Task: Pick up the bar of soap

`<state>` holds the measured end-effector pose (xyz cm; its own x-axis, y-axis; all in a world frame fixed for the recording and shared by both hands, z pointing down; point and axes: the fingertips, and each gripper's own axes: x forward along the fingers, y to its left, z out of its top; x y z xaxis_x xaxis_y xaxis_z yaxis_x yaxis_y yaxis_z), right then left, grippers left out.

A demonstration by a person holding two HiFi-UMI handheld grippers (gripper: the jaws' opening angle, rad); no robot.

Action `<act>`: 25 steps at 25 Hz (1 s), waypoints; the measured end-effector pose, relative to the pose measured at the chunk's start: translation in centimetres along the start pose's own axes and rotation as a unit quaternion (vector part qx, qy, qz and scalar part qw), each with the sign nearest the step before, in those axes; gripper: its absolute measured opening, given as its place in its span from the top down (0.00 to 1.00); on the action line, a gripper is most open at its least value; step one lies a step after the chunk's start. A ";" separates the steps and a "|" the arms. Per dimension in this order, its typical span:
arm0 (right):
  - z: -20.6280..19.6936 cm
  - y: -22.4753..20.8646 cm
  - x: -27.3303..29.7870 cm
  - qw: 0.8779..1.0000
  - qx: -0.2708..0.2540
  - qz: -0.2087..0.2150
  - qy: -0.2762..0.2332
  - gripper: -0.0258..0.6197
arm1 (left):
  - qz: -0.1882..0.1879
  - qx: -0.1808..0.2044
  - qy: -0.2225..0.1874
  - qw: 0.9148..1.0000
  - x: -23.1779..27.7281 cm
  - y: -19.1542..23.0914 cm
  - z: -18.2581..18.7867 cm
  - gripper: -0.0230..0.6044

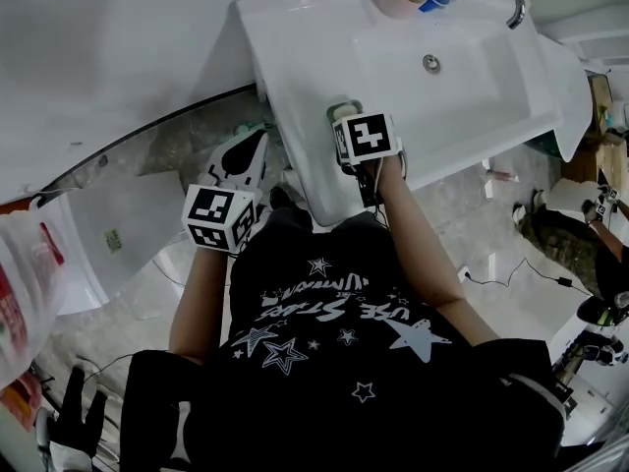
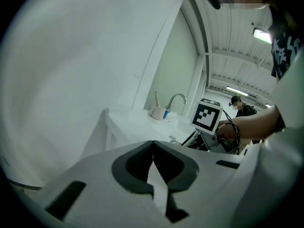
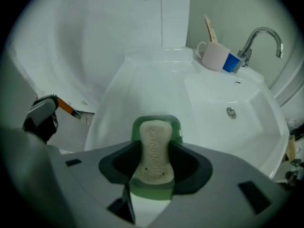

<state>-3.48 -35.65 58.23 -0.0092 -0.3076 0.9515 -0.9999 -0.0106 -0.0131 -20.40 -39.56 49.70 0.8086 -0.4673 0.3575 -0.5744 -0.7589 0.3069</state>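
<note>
**Right jaws on the soap, left jaws closed**

My right gripper (image 3: 153,147) is clamped on the bar of soap (image 3: 153,139), which lies in the green dish (image 3: 156,121) on the sink's (image 3: 142,84) near rim. The soap's embossed lettering is too soft to read. The head view hides the bar under the marker cube (image 1: 369,136). My left gripper (image 2: 152,144), jaws together and empty, hangs left of the sink.

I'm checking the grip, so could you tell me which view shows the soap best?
The right gripper view: the soap lies on its green dish, in full sight between the jaws. The head view hides it behind the right gripper; the left gripper view does not show it.
</note>
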 end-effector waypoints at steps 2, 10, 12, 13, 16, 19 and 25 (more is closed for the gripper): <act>0.0 0.0 0.2 1.000 -0.006 -0.001 0.030 0.66 | 0.001 -0.001 0.000 1.000 0.0 0.2 0.0 0.95; 0.2 0.1 0.6 0.998 -0.019 0.000 0.064 0.66 | 0.001 0.001 0.006 1.000 -0.1 0.7 -0.1 0.95; 0.3 0.1 0.6 0.998 -0.023 -0.003 0.057 0.66 | 0.000 0.004 0.005 1.000 -0.1 0.7 0.0 0.95; 0.3 0.0 0.5 0.998 -0.026 -0.005 0.051 0.66 | 0.000 0.005 0.005 1.000 -0.1 0.7 0.1 0.95; 0.4 0.0 0.4 0.999 -0.033 -0.006 0.034 0.66 | 0.003 0.007 0.001 1.000 -0.1 0.7 0.4 0.95; 0.6 0.0 0.1 0.999 -0.036 0.000 0.017 0.67 | 0.006 0.008 -0.005 1.000 -0.2 0.7 0.9 0.95; 0.9 0.6 -1.3 0.998 -0.041 0.036 -0.028 0.67 | 0.016 0.006 -0.015 1.000 -0.4 0.0 1.1 0.95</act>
<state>-4.03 -36.13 56.72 -0.0817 -0.3567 0.9307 -0.9945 0.0899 -0.0529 -20.60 -39.87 48.61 0.7930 -0.5050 0.3408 -0.5989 -0.7487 0.2843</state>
